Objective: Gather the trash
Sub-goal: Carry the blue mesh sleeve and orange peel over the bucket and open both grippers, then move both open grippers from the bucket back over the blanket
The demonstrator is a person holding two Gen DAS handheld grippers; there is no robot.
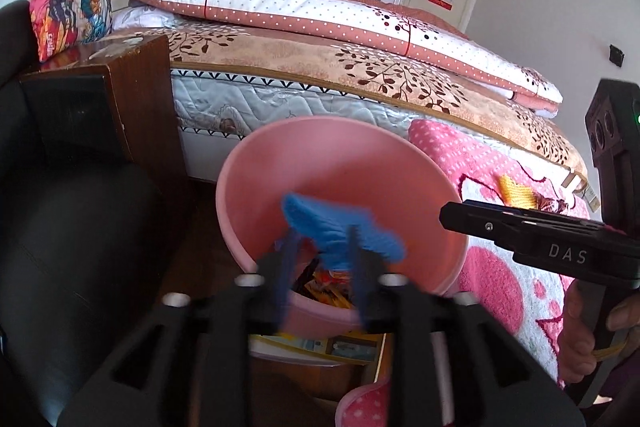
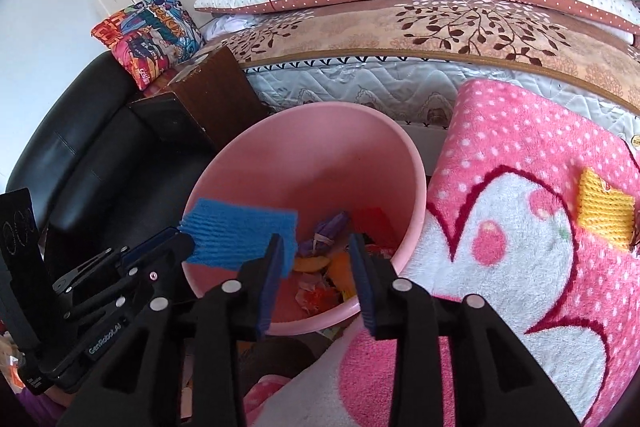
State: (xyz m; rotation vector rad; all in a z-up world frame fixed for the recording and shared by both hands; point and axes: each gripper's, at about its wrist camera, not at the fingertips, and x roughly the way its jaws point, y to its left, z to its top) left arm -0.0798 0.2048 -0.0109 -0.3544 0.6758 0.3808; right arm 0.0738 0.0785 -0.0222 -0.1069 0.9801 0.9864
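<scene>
A pink bin (image 1: pixel 280 163) stands on the floor by the bed, with several colourful wrappers (image 2: pixel 320 267) in its bottom; it also shows in the right wrist view (image 2: pixel 304 147). My left gripper (image 1: pixel 322 259) is over the bin's near rim with a blue ribbed cloth (image 1: pixel 340 227) at its fingertips; the picture is blurred there, and the jaws stand apart. The cloth (image 2: pixel 240 231) shows at the left gripper's tip in the right wrist view. My right gripper (image 2: pixel 314 267) is open and empty above the bin's near rim. A yellow knitted piece (image 2: pixel 604 211) lies on the pink rug.
A pink and white fluffy rug (image 2: pixel 520 227) lies right of the bin. A dark wooden nightstand (image 1: pixel 136 99) and a black leather seat (image 1: pixel 72 227) stand to the left. The bed (image 1: pixel 320 67) runs behind the bin. A comic-print cushion (image 1: pixel 68 3) leans at the far left.
</scene>
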